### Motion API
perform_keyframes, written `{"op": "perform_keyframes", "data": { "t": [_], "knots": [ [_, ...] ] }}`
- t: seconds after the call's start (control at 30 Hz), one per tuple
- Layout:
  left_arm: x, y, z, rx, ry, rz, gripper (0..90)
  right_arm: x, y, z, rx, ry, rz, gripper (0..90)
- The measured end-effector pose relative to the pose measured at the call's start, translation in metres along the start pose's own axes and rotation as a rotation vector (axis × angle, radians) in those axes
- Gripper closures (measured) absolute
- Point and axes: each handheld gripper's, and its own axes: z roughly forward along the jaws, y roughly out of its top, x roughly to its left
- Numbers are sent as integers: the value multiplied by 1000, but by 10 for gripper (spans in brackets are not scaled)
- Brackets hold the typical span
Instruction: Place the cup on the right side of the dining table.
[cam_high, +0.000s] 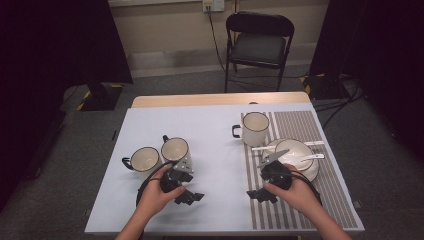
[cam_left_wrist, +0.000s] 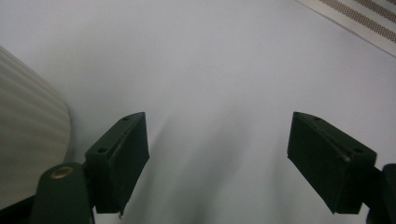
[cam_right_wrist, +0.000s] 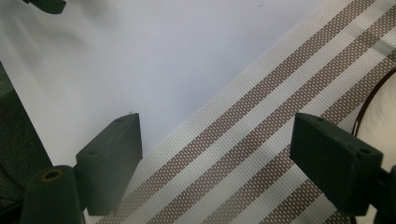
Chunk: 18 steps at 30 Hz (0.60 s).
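My left gripper (cam_high: 190, 196) rests low over the pale cloth, in front of two cream mugs with dark rims (cam_high: 145, 160) (cam_high: 175, 149). It stands open (cam_left_wrist: 217, 135) with bare cloth between its fingers, and a cream rounded wall (cam_left_wrist: 28, 140) sits close at the left edge. My right gripper (cam_high: 260, 194) lies at the left edge of the striped placemat (cam_high: 295, 200), in front of a white bowl (cam_high: 295, 151) on a plate. It is open too (cam_right_wrist: 217, 135), over the cloth and the mat's stripes (cam_right_wrist: 261, 140). A dark-rimmed white edge (cam_right_wrist: 378, 107) shows at the right.
A third mug (cam_high: 255, 128) stands on the placemat's far left corner. White spoons (cam_high: 312, 156) lie by the bowl. The table's front edge (cam_high: 220, 232) runs just behind the hands. A black folding chair (cam_high: 257, 45) stands beyond the table.
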Motion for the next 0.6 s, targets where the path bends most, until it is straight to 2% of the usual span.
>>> {"op": "perform_keyframes", "data": {
  "t": [0.6],
  "knots": [
    [2,-12,-6,11,9,-9,202,-4,-17,-2,12,1,21,162]
  ]
}}
